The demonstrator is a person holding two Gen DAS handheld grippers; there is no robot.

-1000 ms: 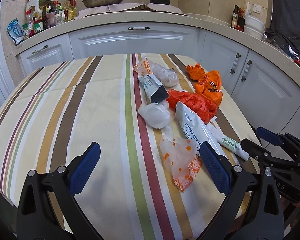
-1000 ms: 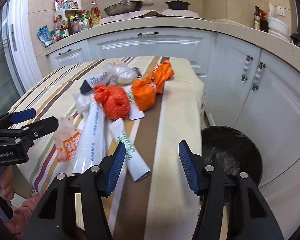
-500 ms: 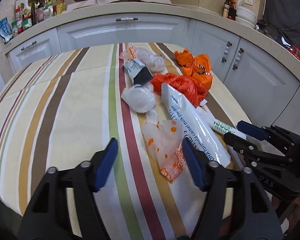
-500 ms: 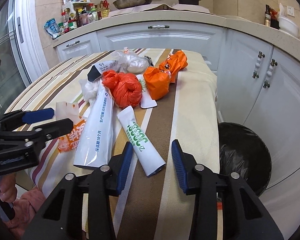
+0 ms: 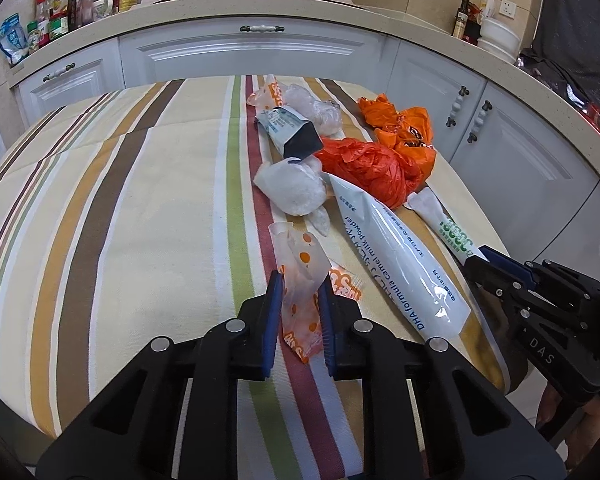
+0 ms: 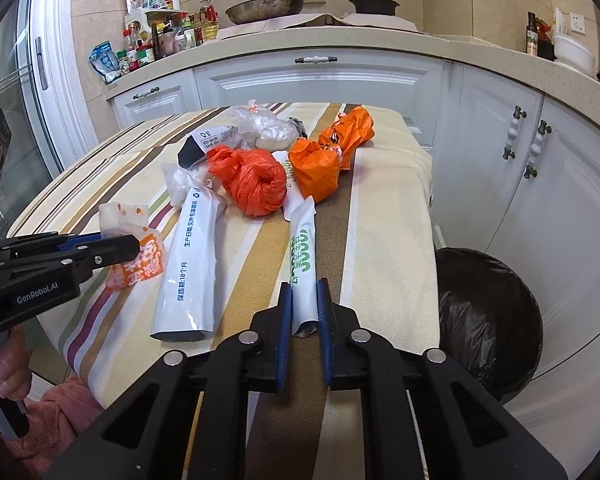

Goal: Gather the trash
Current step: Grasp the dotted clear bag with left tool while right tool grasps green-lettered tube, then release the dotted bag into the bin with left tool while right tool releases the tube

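Both claws have just been closing — left claw now pinches the orange-dotted bag, right claw the green-lettered pouch, both lying on the bench; lined bin waits beside.

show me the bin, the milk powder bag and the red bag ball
bin point(image 6: 488, 320): right wrist view, black liner inside.
milk powder bag point(image 5: 396, 264): left wrist view, middle of its white front.
red bag ball point(image 6: 256, 184): right wrist view, centre of the crumpled plastic.
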